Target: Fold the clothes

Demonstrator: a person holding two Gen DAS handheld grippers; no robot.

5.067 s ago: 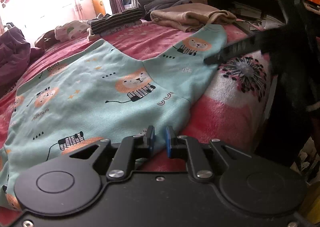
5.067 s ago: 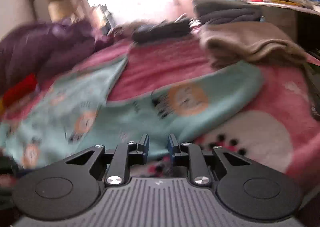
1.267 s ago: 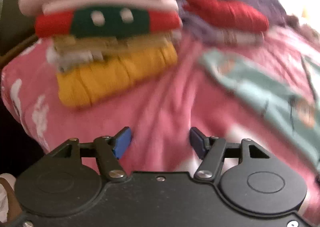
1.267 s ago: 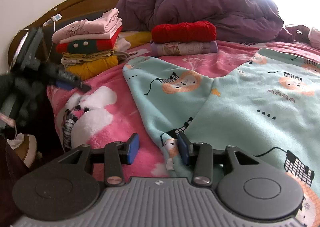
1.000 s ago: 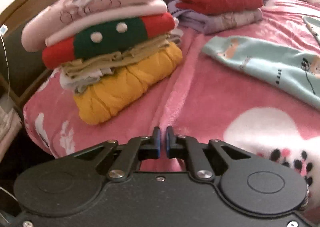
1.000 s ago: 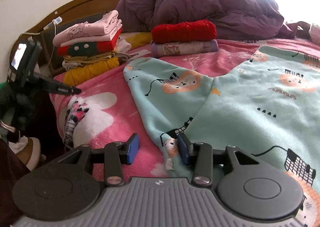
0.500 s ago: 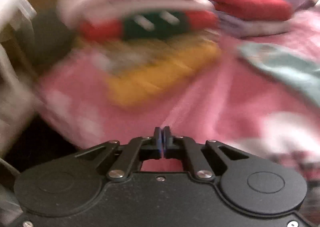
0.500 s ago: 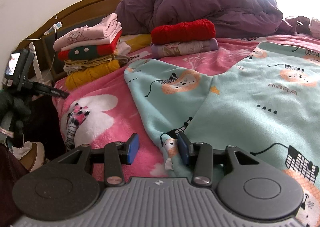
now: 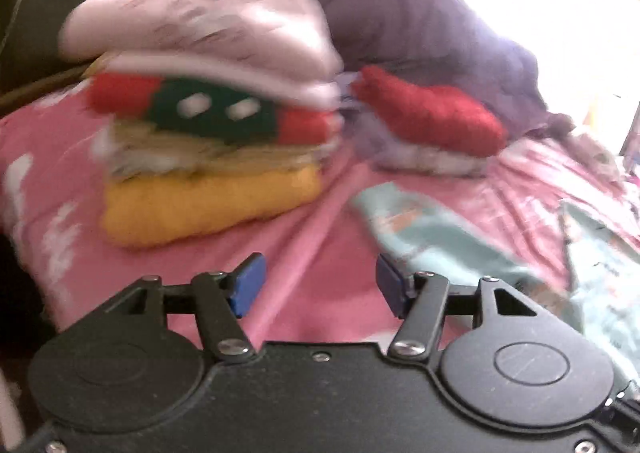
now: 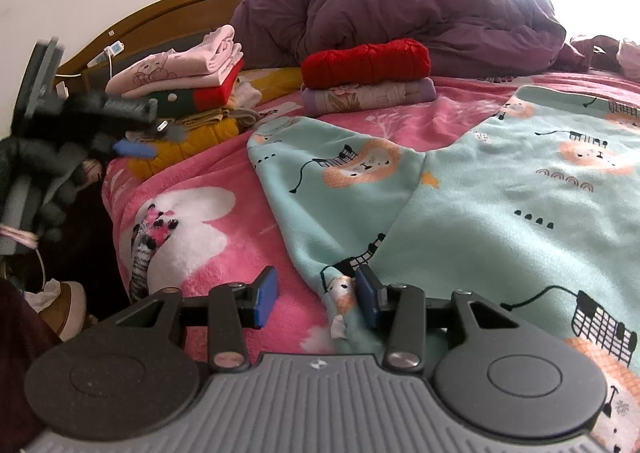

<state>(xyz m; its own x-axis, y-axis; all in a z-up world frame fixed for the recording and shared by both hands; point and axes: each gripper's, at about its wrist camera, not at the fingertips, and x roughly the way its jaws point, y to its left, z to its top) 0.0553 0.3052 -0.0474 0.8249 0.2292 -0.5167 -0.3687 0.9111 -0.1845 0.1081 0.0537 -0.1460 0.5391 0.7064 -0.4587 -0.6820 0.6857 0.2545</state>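
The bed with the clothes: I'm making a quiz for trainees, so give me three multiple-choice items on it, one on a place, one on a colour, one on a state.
1. Where does the red sweater lie?
A. on a folded lilac garment
B. on the floor
C. under the yellow garment

2. What colour is the bottom garment of the tall stack?
A. blue
B. yellow
C. black

3. How is the lion-print garment?
A. folded into a small square
B. hanging up
C. spread flat on the pink blanket

Answers:
1 A, the lilac garment shows right beneath it.
2 B, yellow shows under the other layers.
3 C, it covers much of the blanket, sleeve out.
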